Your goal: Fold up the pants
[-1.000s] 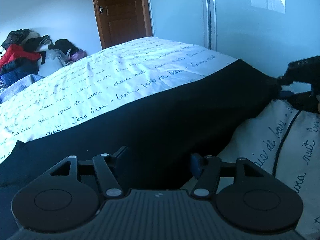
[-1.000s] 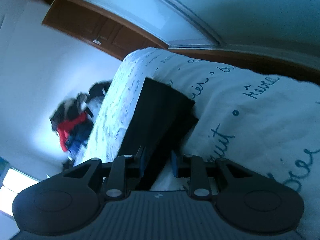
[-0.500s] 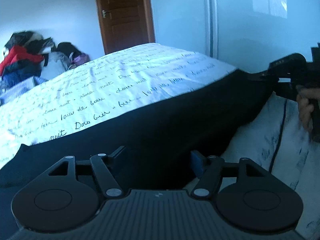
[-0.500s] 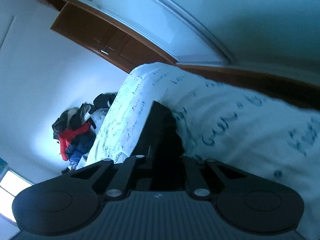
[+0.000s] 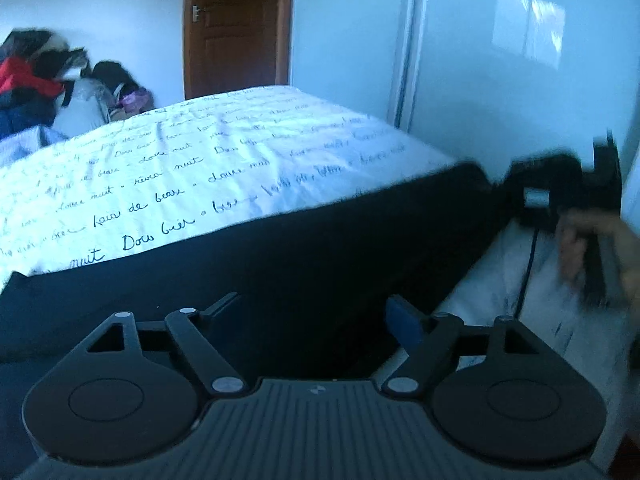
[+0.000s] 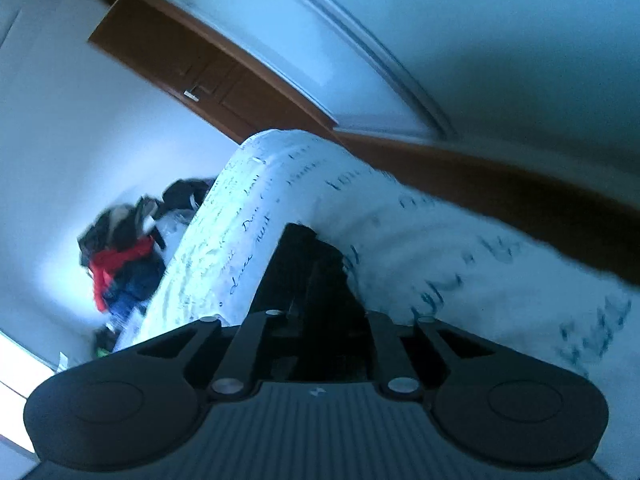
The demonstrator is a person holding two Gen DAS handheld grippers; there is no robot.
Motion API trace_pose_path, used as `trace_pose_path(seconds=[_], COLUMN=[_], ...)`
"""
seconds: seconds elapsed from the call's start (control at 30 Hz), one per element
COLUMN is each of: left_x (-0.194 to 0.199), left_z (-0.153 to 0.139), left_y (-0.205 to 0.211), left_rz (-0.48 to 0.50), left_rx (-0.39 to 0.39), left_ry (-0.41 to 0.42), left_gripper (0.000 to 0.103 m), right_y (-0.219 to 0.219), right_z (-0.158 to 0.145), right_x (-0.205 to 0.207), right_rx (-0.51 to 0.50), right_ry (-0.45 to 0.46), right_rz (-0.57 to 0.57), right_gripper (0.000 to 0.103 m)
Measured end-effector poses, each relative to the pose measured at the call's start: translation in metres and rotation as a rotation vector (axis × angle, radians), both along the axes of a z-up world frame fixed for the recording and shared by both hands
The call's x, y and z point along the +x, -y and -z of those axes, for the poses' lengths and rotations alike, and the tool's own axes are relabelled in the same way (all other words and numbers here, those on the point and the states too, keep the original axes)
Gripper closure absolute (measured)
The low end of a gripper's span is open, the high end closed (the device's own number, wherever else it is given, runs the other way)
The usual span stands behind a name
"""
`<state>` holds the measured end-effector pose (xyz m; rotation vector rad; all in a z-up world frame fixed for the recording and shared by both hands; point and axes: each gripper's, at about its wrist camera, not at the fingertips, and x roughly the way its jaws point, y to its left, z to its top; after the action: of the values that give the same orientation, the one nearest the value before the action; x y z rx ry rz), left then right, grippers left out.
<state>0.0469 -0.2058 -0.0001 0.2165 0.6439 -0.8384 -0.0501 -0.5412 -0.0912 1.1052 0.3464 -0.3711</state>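
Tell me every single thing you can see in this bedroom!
pants: one, black, stretched across the bed's near edge
bed cover: one, white with dark handwriting, under the pants
door: one, brown wood, shut, back wall
clothes pile: one, red, dark blue and black, far left beyond the bed
left tool: one, black, jaws just opening, pants between them but not pinched
right tool: one, black, pinching the pants' far end, jaws just eased slightly
hand: one, holding the right tool

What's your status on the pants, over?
Left claw open over the black pants, jaws just been opening, nothing gripped. Right claw shut on the pants' end. Pants stretched across the bed. Nothing in the way.
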Motion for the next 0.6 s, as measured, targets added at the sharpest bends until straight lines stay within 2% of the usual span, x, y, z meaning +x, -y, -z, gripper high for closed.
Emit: trace_pose_path(seconds=[0.1,0.2,0.27,0.33,0.4,0.43,0.47,0.53,0.6], left_x=[0.016,0.030,0.036,0.038,0.036,0.036,0.036,0.041,0.047], left_z=[0.004,0.020,0.031,0.038,0.036,0.034,0.031,0.024,0.017], left_y=[0.002,0.014,0.020,0.024,0.024,0.024,0.023,0.018,0.016], left_rz=[-0.052,-0.111,-0.117,-0.125,-0.125,-0.122,-0.122,-0.133,-0.137], left_rx=[-0.028,0.077,0.125,0.147,0.147,0.142,0.132,0.099,0.061], left_ry=[-0.038,-0.043,-0.053,-0.053,-0.036,-0.038,-0.042,-0.056,-0.092], left_gripper=[0.021,0.023,0.024,0.023,0.023,0.023,0.023,0.023,0.022], right_y=[0.000,-0.002,-0.003,-0.007,-0.013,-0.015,-0.017,-0.019,-0.027], right_z=[0.001,0.001,0.004,0.000,-0.006,-0.009,-0.011,-0.015,-0.025], right_x=[0.000,0.002,0.000,0.002,0.007,0.009,0.009,0.009,0.014], right_rx=[0.030,0.038,0.052,0.011,-0.060,-0.084,-0.100,-0.127,-0.208], right_ry=[0.019,0.020,0.060,0.070,0.033,0.021,0.016,0.026,0.012], right_rz=[-0.002,0.005,0.004,-0.018,-0.023,-0.018,-0.011,-0.005,-0.029], right_gripper=[0.084,0.078,0.061,0.058,0.063,0.079,0.088,0.091,0.091])
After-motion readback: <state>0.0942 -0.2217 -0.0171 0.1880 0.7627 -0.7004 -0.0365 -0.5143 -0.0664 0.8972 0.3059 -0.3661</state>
